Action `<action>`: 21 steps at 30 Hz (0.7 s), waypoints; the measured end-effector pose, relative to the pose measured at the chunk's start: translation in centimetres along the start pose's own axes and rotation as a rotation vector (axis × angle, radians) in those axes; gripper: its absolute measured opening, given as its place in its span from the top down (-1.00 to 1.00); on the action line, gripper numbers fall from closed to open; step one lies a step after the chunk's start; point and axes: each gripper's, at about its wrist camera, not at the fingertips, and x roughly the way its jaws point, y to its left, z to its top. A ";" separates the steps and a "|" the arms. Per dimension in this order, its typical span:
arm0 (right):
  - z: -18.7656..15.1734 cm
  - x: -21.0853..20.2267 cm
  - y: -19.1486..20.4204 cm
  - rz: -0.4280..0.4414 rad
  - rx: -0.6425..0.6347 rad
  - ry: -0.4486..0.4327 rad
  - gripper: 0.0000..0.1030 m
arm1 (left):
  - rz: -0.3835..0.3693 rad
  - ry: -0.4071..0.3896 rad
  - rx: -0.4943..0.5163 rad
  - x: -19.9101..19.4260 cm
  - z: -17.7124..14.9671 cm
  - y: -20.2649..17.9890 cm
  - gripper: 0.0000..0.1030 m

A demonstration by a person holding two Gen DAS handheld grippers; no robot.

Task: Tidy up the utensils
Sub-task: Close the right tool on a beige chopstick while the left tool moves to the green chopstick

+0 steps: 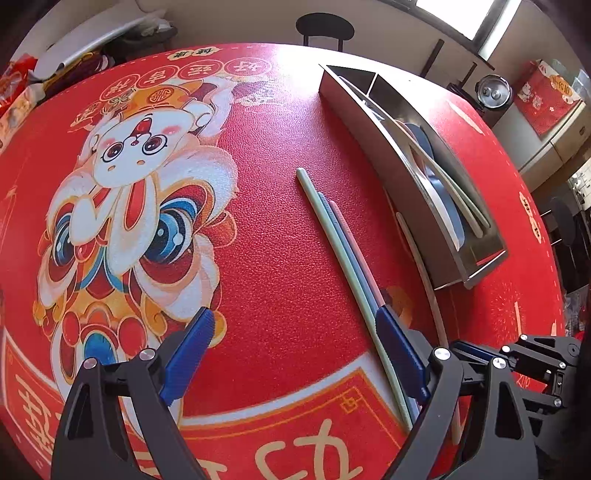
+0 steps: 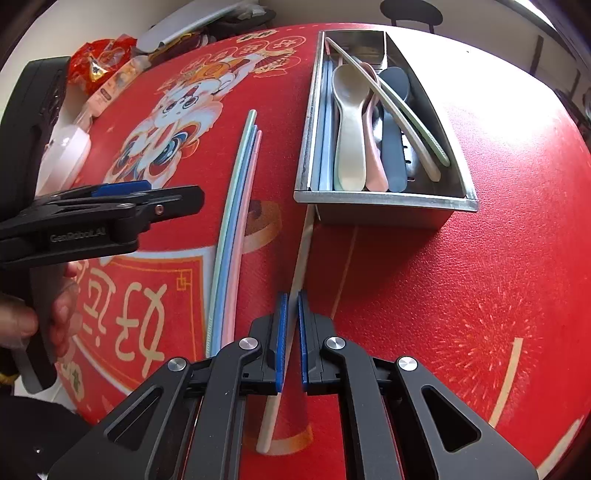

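Three chopsticks, green (image 1: 314, 199), blue and pink, lie side by side on the red printed mat (image 1: 266, 229). My left gripper (image 1: 295, 314) hangs open just above their near ends, its right finger (image 1: 399, 347) over them and nothing between the pads. My right gripper (image 2: 292, 299) is shut on a white chopstick (image 2: 301, 251) that lies on the mat with its far end by the corner of the steel tray (image 2: 384, 201). The tray holds beige, pink and blue-grey spoons (image 2: 349, 122) and more chopsticks. From the right wrist view, the left gripper (image 2: 173, 194) shows at the left, held by a hand (image 2: 55, 306).
Snack packets (image 2: 99, 62) and a pale bottle (image 2: 70, 144) sit by the mat's far left edge. A dark chair (image 1: 325, 27) stands beyond the table. A steel pot (image 1: 493, 92) and a red box are off to the right.
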 end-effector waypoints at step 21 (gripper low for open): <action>-0.1 -0.2 -0.3 0.024 0.006 -0.005 0.89 | 0.124 0.016 0.042 2.2 0.8 -1.2 -0.82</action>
